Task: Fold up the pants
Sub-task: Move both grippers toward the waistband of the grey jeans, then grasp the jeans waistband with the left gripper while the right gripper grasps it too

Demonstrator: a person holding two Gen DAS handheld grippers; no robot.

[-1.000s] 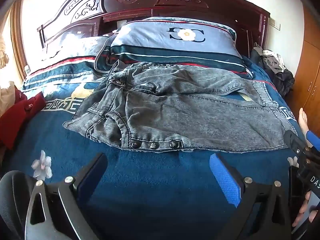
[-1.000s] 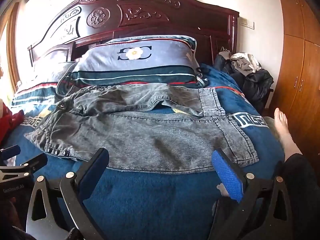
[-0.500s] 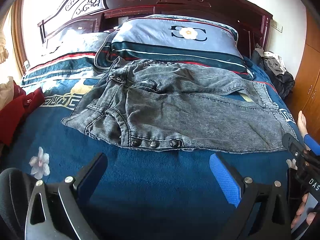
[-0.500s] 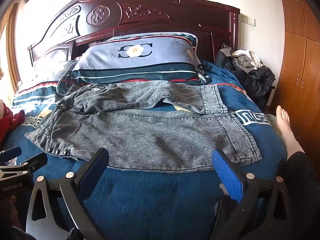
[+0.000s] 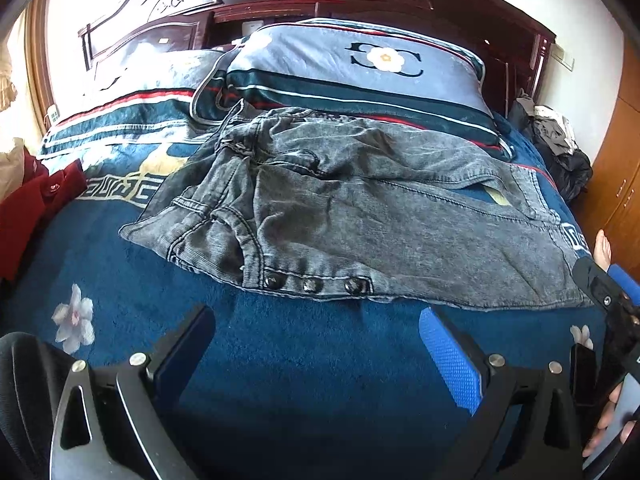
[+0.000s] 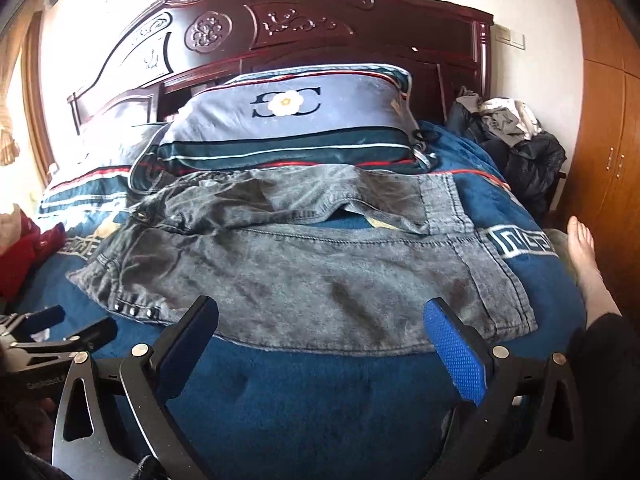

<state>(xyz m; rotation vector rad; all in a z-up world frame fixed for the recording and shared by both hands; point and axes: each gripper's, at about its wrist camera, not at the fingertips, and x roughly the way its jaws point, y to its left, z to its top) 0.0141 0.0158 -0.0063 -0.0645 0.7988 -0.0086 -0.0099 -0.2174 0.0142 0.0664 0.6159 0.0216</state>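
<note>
Grey denim pants [image 5: 360, 216] [image 6: 304, 264] lie spread across the blue bedspread, waistband with three metal buttons [image 5: 312, 283] to the left, leg hems to the right. The far leg is rumpled against the pillow. My left gripper [image 5: 316, 344] hovers open over bare blanket just short of the buttoned waist edge. In the right wrist view my right gripper [image 6: 320, 336] is open, its fingertips over the near edge of the front leg, nothing between them. Each gripper shows at the edge of the other's view.
A blue pillow [image 6: 296, 120] leans on the carved wooden headboard [image 6: 304, 24]. Red clothing [image 5: 36, 204] lies at the left edge of the bed. Dark clothes [image 6: 520, 152] pile at the right by a wooden wardrobe [image 6: 608, 112]. A person's bare foot [image 6: 584, 248] rests at the bed's right side.
Both grippers have moved forward toward the pants, which now look larger and closer. Both stay open; the pants have not moved.
</note>
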